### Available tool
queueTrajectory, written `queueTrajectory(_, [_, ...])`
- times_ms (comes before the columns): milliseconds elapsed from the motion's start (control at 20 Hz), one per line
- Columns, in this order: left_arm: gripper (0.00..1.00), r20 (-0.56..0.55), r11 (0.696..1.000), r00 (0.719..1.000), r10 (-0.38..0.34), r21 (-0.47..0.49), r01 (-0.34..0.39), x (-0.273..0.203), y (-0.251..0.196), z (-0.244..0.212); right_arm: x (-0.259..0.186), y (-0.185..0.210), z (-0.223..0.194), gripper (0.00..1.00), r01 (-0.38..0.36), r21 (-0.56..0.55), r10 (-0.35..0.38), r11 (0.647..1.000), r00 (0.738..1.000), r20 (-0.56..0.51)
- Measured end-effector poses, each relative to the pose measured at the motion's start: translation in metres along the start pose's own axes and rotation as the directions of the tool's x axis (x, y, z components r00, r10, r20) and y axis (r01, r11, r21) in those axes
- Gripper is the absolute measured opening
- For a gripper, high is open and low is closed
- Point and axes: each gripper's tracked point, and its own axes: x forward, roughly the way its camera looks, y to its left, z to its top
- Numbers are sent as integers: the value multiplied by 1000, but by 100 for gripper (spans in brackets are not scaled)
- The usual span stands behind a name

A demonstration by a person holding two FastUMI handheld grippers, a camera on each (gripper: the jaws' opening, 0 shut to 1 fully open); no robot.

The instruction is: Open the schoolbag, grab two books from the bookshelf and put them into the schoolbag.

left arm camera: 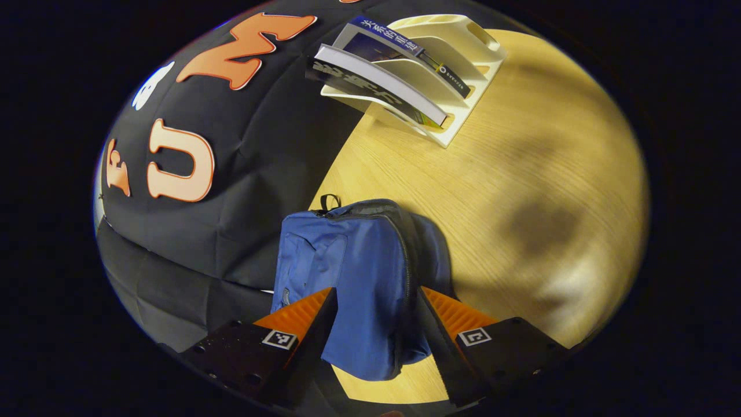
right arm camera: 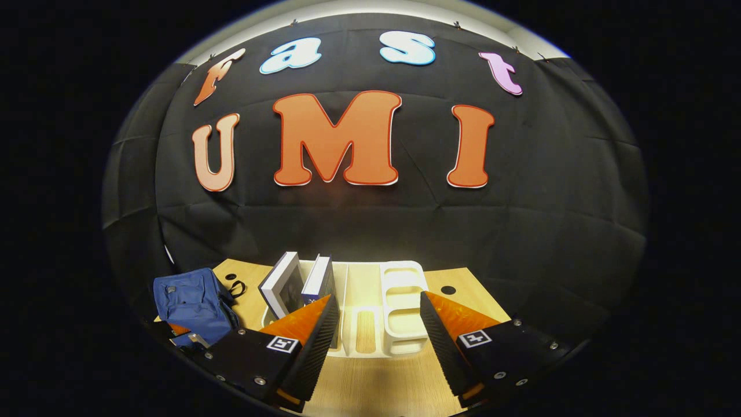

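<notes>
Your left gripper (left arm camera: 376, 324) fingers apart, straddling zipped schoolbag (left arm camera: 353, 278) near table (left arm camera: 521, 191) edge; right gripper (right arm camera: 376, 330) fingers apart facing bookshelf (right arm camera: 376, 307), two books (right arm camera: 301, 284) leftmost.

I see open tabletop (left arm camera: 521, 191) between schoolbag (left arm camera: 353, 278) and bookshelf (left arm camera: 440, 75); the booth wall (left arm camera: 243, 191) blocks behind both.

Schoolbag (left arm camera: 359, 278) lower corners hidden behind left hand-held gripper (left arm camera: 376, 330) fingers. In right gripper view, bookshelf (right arm camera: 399, 301) front corners and 2nd book (right arm camera: 317, 278) base masked by fingers.
</notes>
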Motion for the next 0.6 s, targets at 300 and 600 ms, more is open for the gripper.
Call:
queueTrajectory(300, [71, -35, 999, 999, 38, 13, -37, 4, 11, -8, 2, -2, -1, 85, 12, -2, -12, 1000, 1000, 1])
queueTrajectory(600, [12, -39, 996, 997, -68, -65, 66, 1, 2, -7, 4, 3, -2, 85, 6, -11, -6, 1000, 1000, -1])
